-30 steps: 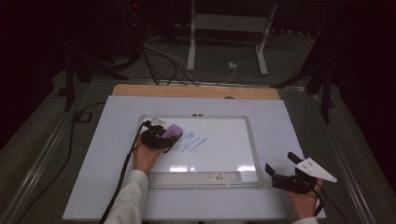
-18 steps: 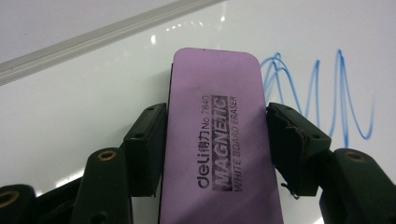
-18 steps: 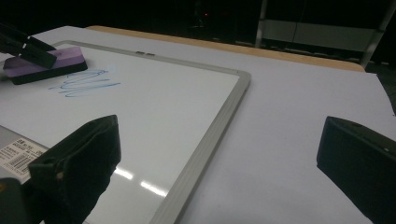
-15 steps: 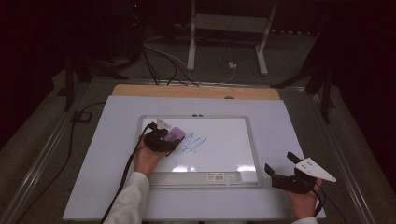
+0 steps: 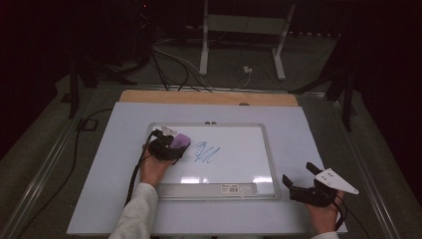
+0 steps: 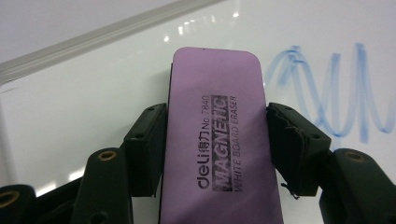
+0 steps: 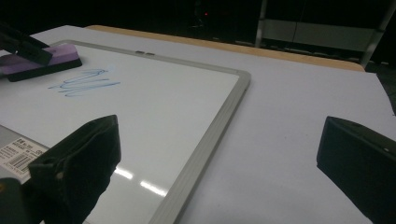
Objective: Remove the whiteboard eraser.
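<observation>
The left tool (image 5: pixel 171 148) has its two black jaws clamped on the long sides of a flat purple rectangular whiteboard eraser (image 6: pixel 219 135), which carries dark printed lettering on its top face. In the high view the eraser (image 5: pixel 179 141) lies flat on the glossy white surface of a silver-framed whiteboard (image 5: pixel 269 164), near the board's left edge and towards its far side. Just to the right of the eraser sits a blue marker scribble (image 5: pixel 205 152) — a few looping zigzag strokes — and in the left gripper view the nearest stroke (image 6: pixel 327 88) stands just beside the eraser's edge; whether the two actually touch I cannot quite make out from here. The whiteboard rests on a pale lilac sheet (image 5: pixel 308 129) that covers most of the desk, with a strip of light wooden board (image 5: pixel 209 98) showing along the far side.

The right tool (image 5: pixel 298 186) is well apart from all this, off the board's near right corner and over the lilac sheet. Its jaws stand wide apart with nothing between them — the right gripper view looks out through the gap across the whiteboard's frame (image 7: pixel 219 121) to the scribble (image 7: pixel 84 83) and the eraser (image 7: pixel 44 59) beyond.
</observation>
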A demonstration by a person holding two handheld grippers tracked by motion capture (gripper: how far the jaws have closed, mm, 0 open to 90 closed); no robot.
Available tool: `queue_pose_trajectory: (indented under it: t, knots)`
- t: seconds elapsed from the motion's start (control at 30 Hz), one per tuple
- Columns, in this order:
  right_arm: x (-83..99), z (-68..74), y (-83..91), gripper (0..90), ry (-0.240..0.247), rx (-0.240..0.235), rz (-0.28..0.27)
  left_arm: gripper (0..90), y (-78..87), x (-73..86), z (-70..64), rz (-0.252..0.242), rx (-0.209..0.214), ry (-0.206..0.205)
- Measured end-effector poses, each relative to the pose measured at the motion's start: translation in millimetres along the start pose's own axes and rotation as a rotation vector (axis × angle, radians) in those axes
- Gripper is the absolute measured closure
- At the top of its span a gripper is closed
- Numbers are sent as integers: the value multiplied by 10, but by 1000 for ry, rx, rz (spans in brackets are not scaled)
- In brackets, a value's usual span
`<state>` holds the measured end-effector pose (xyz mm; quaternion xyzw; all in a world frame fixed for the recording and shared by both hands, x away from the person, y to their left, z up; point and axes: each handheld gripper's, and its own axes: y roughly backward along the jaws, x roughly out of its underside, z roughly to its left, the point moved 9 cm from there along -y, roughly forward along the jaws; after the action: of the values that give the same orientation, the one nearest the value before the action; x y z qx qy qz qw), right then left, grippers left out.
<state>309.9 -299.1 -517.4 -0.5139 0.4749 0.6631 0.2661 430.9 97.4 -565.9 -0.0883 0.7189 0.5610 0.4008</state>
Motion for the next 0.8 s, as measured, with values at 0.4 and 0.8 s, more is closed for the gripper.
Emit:
queue_pose_trajectory:
  t: [0.4, 0.8]
  knots:
    - [0, 12, -6, 0, 4, -3, 2, 420, -14, 7, -250, -1, 21, -13]
    - [0, 19, -6, 0, 6, -5, 2, 420, 37, 86, -712, -1, 69, -73]
